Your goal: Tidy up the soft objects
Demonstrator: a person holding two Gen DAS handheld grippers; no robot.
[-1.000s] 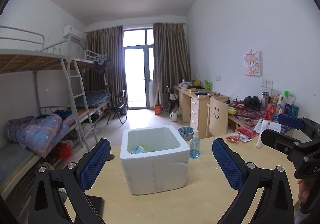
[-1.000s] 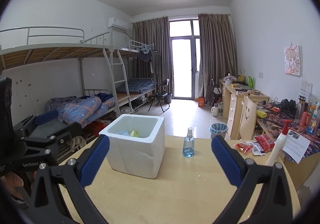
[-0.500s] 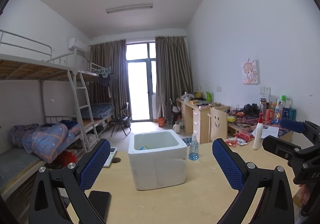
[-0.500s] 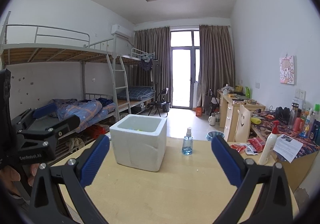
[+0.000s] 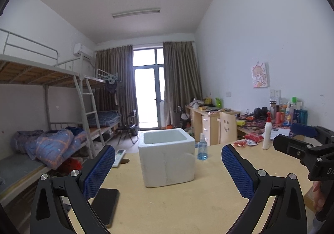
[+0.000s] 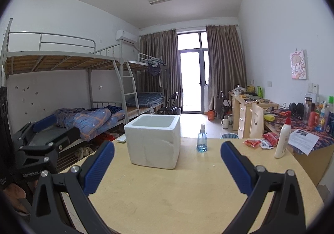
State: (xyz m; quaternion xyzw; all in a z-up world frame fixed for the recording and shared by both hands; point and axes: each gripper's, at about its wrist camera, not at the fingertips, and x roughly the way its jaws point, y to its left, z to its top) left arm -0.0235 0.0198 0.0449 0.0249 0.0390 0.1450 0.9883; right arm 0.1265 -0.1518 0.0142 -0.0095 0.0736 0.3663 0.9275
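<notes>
My left gripper [image 5: 168, 168] is showing matt black plastic arms and blue, finely ribbed rubber pads [image 5: 98, 171]. The box [image 5: 167, 160] is looking like rough white foam, faintly cracked. The surface [image 6: 187, 188] is appearing as pale, matt wood. The spray bottle [image 6: 201, 139] is gleaming as clear glossy plastic.

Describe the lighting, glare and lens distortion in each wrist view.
Left wrist view: the balcony door is blown out, and the bunk bed bows with the fisheye. Right wrist view: glare washes the floor behind the foam box; dark vignette in the corners.
</notes>
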